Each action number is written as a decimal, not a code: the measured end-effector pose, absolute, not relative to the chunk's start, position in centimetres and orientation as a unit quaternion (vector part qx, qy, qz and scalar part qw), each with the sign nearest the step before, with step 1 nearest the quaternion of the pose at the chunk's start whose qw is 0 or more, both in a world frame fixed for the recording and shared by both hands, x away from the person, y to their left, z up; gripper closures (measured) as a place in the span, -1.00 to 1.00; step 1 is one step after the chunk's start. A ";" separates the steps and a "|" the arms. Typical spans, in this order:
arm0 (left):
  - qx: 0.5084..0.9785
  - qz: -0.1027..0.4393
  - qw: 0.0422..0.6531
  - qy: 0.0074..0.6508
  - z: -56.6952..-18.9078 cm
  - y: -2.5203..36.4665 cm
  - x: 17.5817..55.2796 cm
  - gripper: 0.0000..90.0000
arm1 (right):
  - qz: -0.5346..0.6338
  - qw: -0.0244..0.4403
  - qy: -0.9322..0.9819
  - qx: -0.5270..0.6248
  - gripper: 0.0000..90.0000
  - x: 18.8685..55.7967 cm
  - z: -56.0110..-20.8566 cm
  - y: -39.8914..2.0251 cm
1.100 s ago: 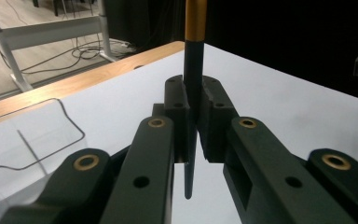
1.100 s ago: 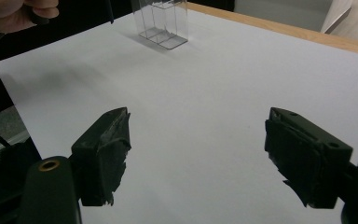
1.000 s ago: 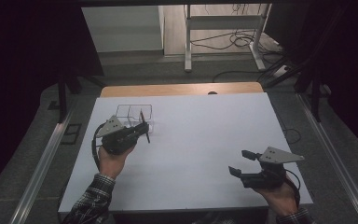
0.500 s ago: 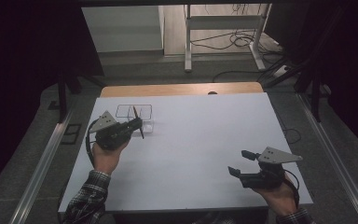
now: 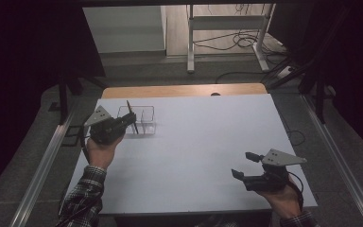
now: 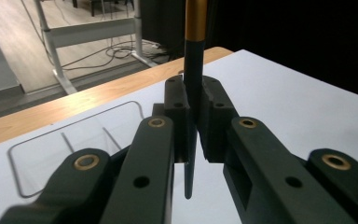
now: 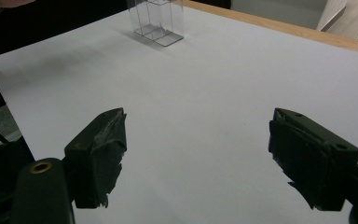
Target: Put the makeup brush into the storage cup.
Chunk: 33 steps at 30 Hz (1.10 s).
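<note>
your left gripper (image 5: 131, 118) clamped on a dark pen (image 6: 194, 60) beside the clear organizer (image 5: 142, 119), right gripper (image 5: 244, 165) gaped wide, jaws just opening, nothing between

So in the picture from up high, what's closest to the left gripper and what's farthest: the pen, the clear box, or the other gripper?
1. The pen, clamped in the left gripper itself.
2. The clear box, just beyond it on the white table.
3. The right gripper, open, far off at the table's near right corner.

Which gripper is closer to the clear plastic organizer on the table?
Left. The left gripper, holding a pen, is right beside the clear organizer; the right gripper is far away, near the table's front right corner.
</note>
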<state>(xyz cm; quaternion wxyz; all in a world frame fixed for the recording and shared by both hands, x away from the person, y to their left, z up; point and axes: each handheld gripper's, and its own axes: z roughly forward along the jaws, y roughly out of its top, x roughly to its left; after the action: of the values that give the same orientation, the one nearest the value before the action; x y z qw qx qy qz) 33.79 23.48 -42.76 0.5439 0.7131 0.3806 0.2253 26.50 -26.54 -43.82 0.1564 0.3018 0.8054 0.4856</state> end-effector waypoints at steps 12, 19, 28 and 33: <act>0.703 0.240 0.538 0.398 -42.6 25.2 34.9 0.86 | 0.484 0.157 0.807 0.301 -0.56 26.5 -43.9 -26.5; 0.700 0.246 0.531 0.410 -42.9 25.9 35.8 0.86 | 0.483 0.157 0.807 0.301 -0.56 26.5 -43.9 -26.5; 0.695 0.258 0.522 0.423 -42.6 26.3 37.1 0.86 | 0.478 0.157 0.812 0.297 -0.56 26.6 -44.0 -26.4; 0.692 0.265 0.518 0.428 -42.4 26.3 37.7 0.86 | 0.477 0.159 0.812 0.297 -0.56 26.5 -44.0 -26.3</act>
<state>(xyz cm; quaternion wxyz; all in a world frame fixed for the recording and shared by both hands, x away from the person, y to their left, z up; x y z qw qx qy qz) 37.66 26.32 -42.42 0.5175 0.6919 0.4279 0.2652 26.53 -26.33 -44.01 0.1590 0.2968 0.8120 0.4768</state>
